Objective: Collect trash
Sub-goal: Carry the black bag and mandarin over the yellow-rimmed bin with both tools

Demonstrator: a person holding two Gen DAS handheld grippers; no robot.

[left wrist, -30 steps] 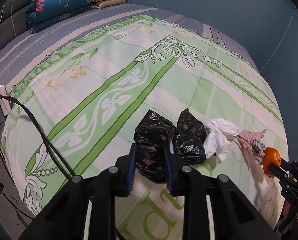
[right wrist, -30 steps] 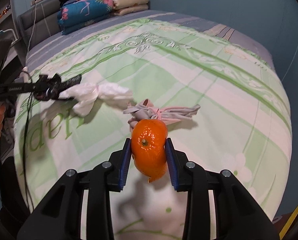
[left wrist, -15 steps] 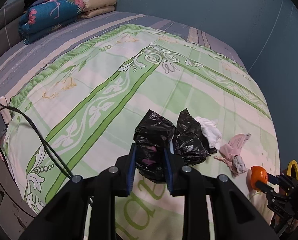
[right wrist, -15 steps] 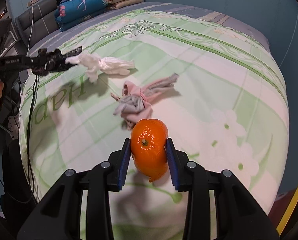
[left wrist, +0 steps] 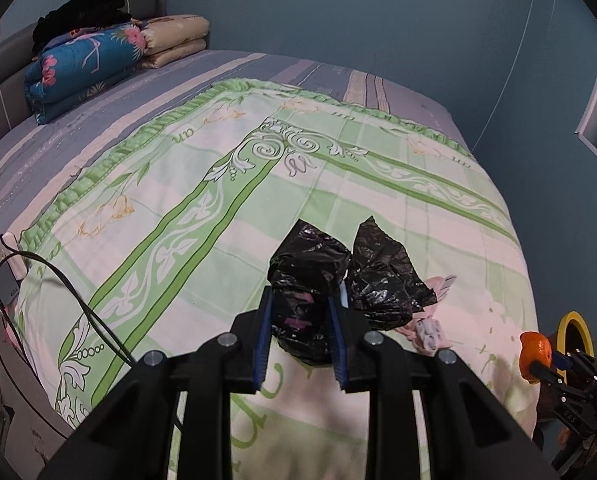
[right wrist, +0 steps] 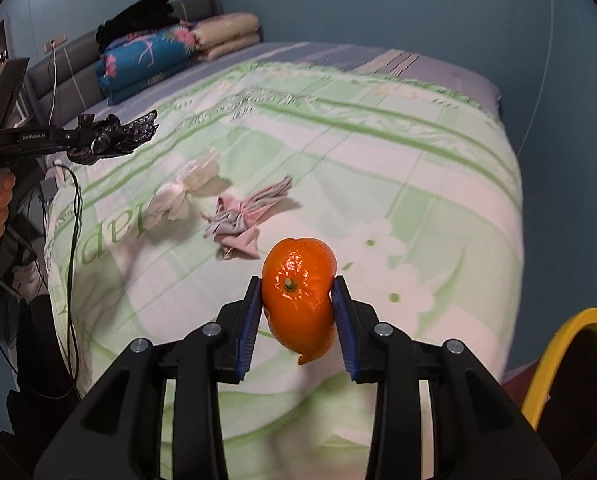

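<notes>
The yellow-rimmed bin [right wrist: 570, 364] sits low to the right of the right gripper [right wrist: 298, 312], which clamps the orange peel [right wrist: 300, 292], while the left gripper [left wrist: 300, 334] grips a black bag [left wrist: 304, 300] farther off.

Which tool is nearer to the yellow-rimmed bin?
The right tool, holding the orange peel, is just beside the yellow-rimmed bin. The left tool, holding the black bag, is far across the bed.
</notes>
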